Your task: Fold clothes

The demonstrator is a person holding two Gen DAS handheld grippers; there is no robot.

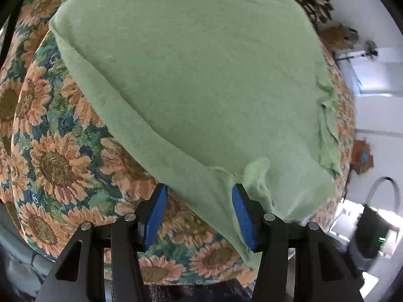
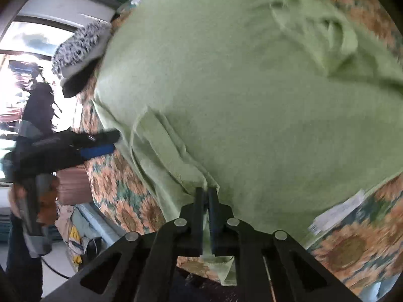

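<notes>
A light green garment (image 1: 201, 75) lies spread over a sunflower-patterned cover (image 1: 55, 156). In the left wrist view my left gripper (image 1: 199, 193) is open, its blue pads (image 1: 156, 216) on either side of the garment's near edge, not closed on it. In the right wrist view my right gripper (image 2: 206, 192) is shut on a bunched fold at the near edge of the green garment (image 2: 252, 100). The left gripper (image 2: 100, 143) also shows at the left of that view, at the garment's side edge.
A speckled black-and-white cushion (image 2: 78, 45) lies at the far left end of the cover. A white paper (image 2: 337, 211) lies on the cover by the garment's right edge. A dark bin (image 1: 370, 231) and a cardboard box (image 1: 362, 156) stand on the floor at the right.
</notes>
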